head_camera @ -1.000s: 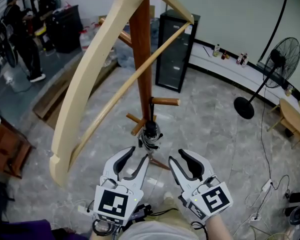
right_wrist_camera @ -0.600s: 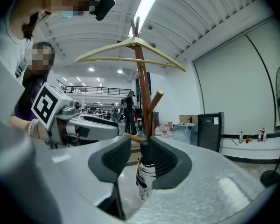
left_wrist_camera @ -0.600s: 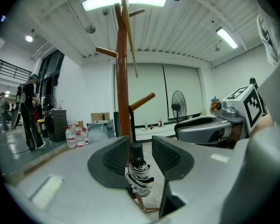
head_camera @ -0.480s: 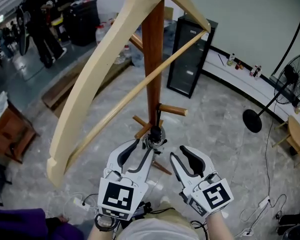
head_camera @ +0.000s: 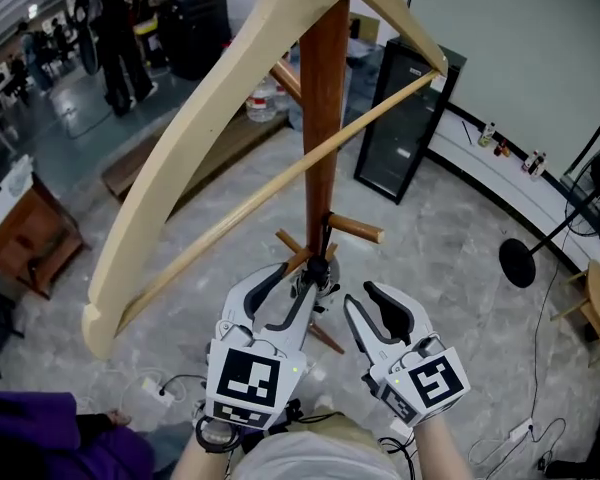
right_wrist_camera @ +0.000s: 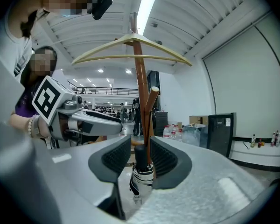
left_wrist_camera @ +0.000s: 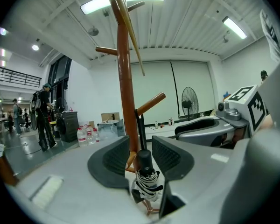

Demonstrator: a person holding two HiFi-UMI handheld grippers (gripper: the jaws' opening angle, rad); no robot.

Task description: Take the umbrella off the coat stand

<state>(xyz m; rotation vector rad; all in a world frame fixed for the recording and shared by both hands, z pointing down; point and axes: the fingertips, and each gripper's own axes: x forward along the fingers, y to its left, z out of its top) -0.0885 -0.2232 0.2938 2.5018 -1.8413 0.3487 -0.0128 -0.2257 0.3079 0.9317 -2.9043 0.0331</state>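
Note:
The brown wooden coat stand (head_camera: 325,118) rises in front of me. A folded black-and-white striped umbrella (head_camera: 317,273) with a black handle hangs by its strap from a low peg (head_camera: 358,231). My left gripper (head_camera: 283,290) is open, its fingertips right at the umbrella's top. In the left gripper view the umbrella (left_wrist_camera: 147,181) shows in the gap between the pads of that gripper (left_wrist_camera: 143,158), not clamped. My right gripper (head_camera: 377,313) is open too, a little right of the umbrella. The right gripper view has the umbrella (right_wrist_camera: 142,174) just beyond its jaws (right_wrist_camera: 141,155).
A large pale wooden hanger (head_camera: 180,158) hangs from the stand's top, close above the grippers. A black cabinet (head_camera: 405,118) stands behind, a floor fan (head_camera: 525,258) at right. Cables and a power strip (head_camera: 155,393) lie on the floor. People stand far left.
Both grippers have come closer to the stand. The left gripper's tips now reach the umbrella's top. Both stay open.

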